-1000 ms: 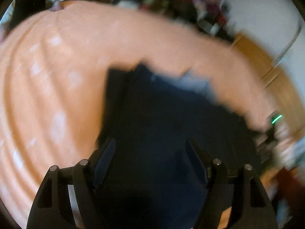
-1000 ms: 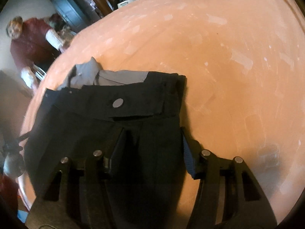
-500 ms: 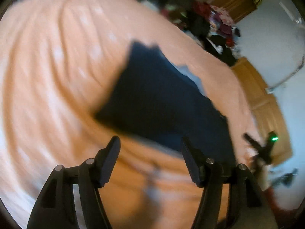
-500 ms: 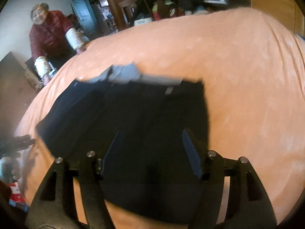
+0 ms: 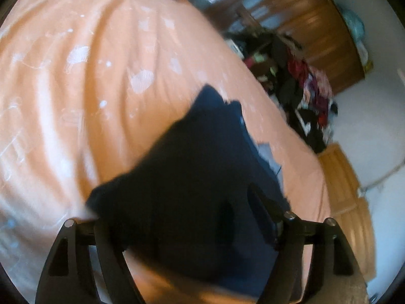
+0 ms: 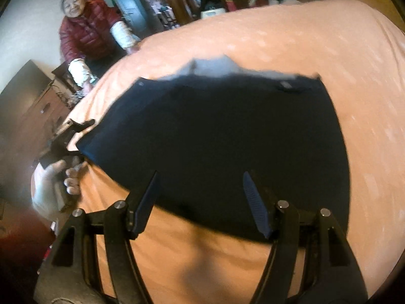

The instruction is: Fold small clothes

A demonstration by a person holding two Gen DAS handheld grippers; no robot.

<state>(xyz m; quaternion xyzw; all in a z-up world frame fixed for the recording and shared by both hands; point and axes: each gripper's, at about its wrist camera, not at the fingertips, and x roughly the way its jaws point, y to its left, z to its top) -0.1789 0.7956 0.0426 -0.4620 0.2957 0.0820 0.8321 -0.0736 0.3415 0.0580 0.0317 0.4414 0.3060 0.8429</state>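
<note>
A dark navy garment [image 6: 227, 139] lies flat on the orange bedsheet [image 6: 354, 76], with grey lining [image 6: 215, 65] showing along its far edge. My right gripper [image 6: 200, 174] hovers open over the garment's near edge, nothing between its fingers. In the left wrist view the garment [image 5: 202, 164] fills the lower middle. My left gripper [image 5: 187, 195] is open over its near corner, with the left fingertip lost against the dark cloth. The right wrist view shows the left gripper [image 6: 71, 129] at the garment's left corner, held by a hand [image 6: 53, 179].
A person in a red jacket [image 6: 88, 33] leans at the bed's far left side. A heap of clothes [image 5: 308, 88] and a wooden wardrobe [image 5: 316, 25] stand beyond the bed. A wooden bed frame [image 5: 341, 177] runs along the right. The sheet is wrinkled on the left.
The left gripper has swung forward over the garment's corner, having been above bare sheet. The right gripper has pulled back, so the garment's near edge now sits at its fingertips.
</note>
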